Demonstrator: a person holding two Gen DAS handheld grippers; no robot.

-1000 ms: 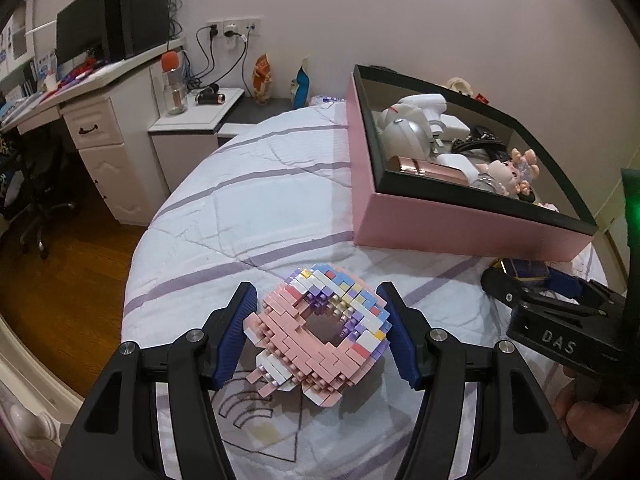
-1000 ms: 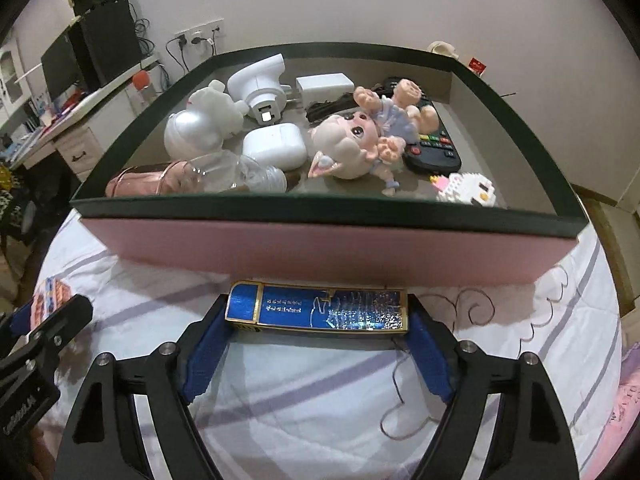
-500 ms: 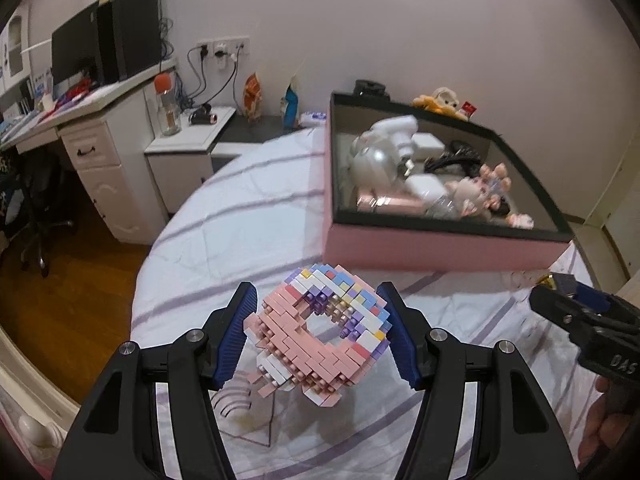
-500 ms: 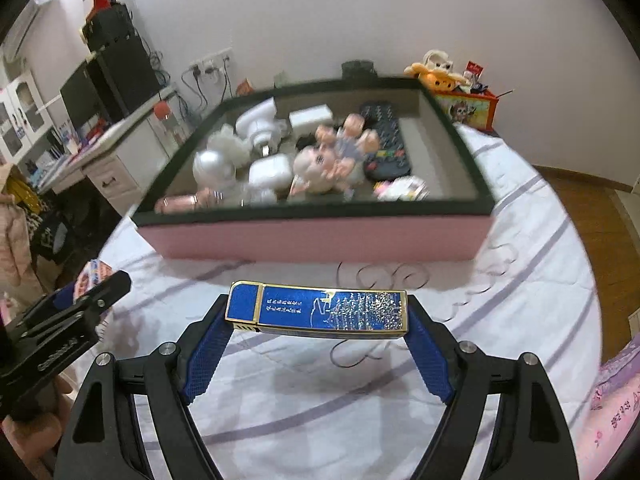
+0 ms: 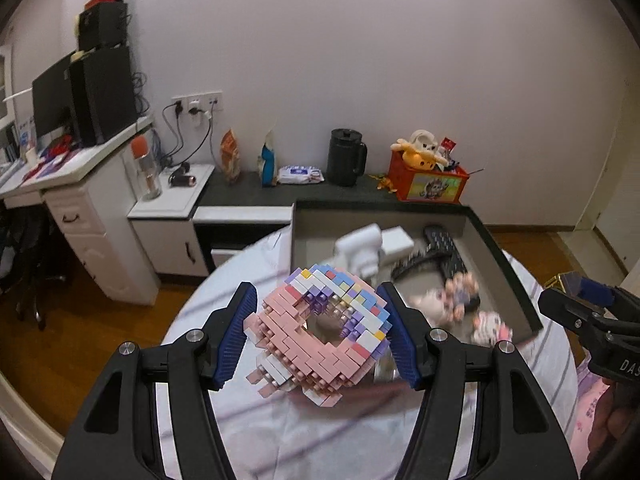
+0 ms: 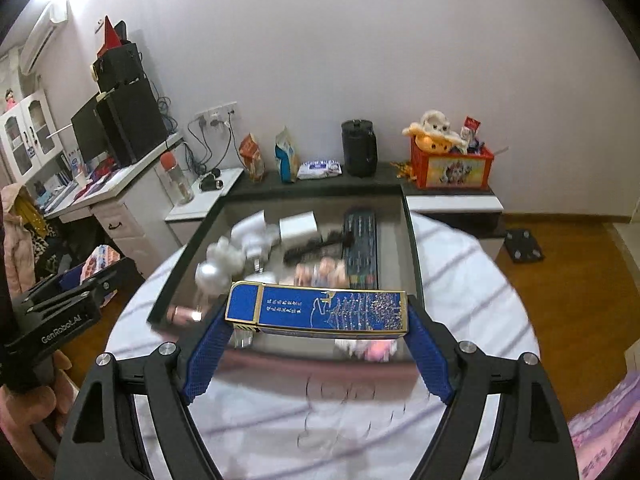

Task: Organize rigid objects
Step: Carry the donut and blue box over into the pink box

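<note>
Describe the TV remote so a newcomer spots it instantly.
Find the pink box with the dark rim on the bed. The remote control lies flat along its right inner wall. It is long, black and covered in buttons, unlike the white gadgets and dolls beside it.

L gripper [image 5: 320, 334] & R gripper [image 6: 316, 340] both angled down, jaws each clamped on a load.

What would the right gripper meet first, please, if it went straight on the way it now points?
Probably the tray: the right gripper, shut on the blue box, points down at the blurred toys inside it, though depth is unclear.
</note>
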